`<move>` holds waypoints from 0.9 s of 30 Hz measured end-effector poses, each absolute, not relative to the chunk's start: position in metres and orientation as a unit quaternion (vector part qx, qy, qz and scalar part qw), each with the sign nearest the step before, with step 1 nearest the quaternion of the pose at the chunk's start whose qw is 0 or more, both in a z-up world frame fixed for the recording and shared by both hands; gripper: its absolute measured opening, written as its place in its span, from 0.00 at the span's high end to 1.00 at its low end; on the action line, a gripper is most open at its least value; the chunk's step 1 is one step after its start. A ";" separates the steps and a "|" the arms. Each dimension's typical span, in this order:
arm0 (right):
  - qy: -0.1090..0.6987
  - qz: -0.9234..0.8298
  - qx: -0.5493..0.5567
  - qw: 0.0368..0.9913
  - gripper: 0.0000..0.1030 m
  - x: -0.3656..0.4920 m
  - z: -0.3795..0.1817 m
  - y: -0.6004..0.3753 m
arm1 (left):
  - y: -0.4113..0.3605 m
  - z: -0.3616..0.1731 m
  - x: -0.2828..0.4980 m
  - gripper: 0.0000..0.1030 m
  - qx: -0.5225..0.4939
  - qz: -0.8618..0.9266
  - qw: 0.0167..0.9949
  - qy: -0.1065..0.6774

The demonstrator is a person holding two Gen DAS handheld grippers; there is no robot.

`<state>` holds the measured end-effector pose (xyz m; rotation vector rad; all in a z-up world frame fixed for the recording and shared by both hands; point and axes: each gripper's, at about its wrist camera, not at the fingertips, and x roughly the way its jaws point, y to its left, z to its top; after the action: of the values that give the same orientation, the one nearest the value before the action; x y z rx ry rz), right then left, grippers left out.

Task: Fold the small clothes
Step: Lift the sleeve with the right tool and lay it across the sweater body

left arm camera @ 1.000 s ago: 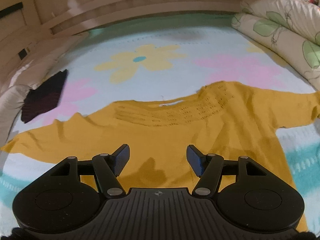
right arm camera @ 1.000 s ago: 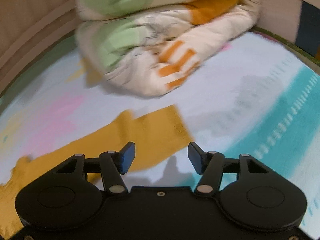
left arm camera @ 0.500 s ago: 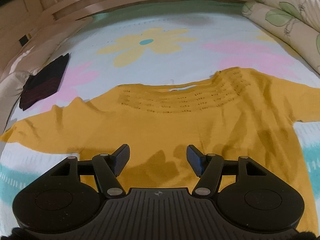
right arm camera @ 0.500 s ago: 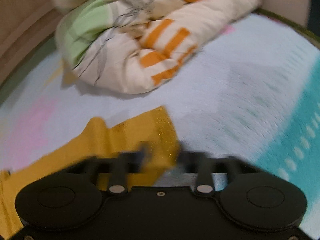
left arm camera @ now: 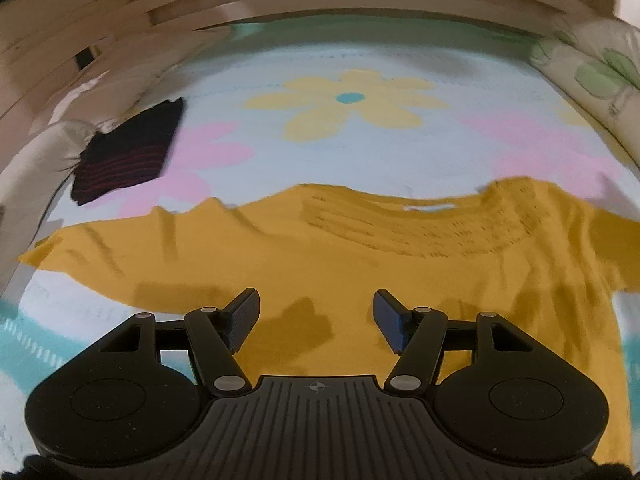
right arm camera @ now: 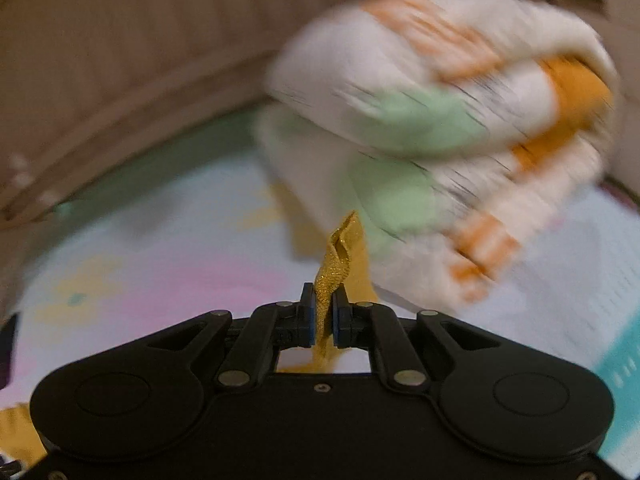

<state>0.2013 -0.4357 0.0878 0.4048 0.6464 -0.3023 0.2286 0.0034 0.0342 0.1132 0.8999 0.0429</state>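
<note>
— Sweater (left arm camera: pixel 320 264) first: where do we see it?
— Spread flat on the flowered bed sheet (left arm camera: pixel 360 152), neckline away from us.
— Our left claw (left arm camera: pixel 314 316)?
— Held above the sweater, jaws apart, gripping nothing.
— Our right claw (right arm camera: pixel 324 316)?
— Clamped on a bunched mustard edge (right arm camera: pixel 338 256), with the rolled quilt (right arm camera: pixel 440 140) beyond.
— A dark folded garment (left arm camera: pixel 128 152) lies far left.

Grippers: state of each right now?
Left gripper: open, holding nothing, above the yellow shirt.
Right gripper: shut on the yellow shirt's sleeve.
</note>
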 end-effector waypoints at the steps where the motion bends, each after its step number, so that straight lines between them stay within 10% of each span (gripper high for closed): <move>1: 0.309 -0.131 0.194 0.922 0.86 0.207 0.099 -0.422 | 0.009 0.037 0.229 0.40 0.052 0.025 0.900 0.433; 11: 0.293 0.064 0.194 0.934 0.86 0.271 0.158 -0.243 | 0.075 0.048 0.235 0.40 0.024 0.068 0.901 0.428; 27: 0.393 0.210 0.193 0.874 0.86 0.325 0.048 0.002 | 0.162 0.040 0.242 0.40 -0.010 0.138 0.885 0.444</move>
<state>0.3253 0.0021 0.0484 0.4031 0.8199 0.4391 0.2419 0.1617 0.0401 -0.0203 0.9238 0.2862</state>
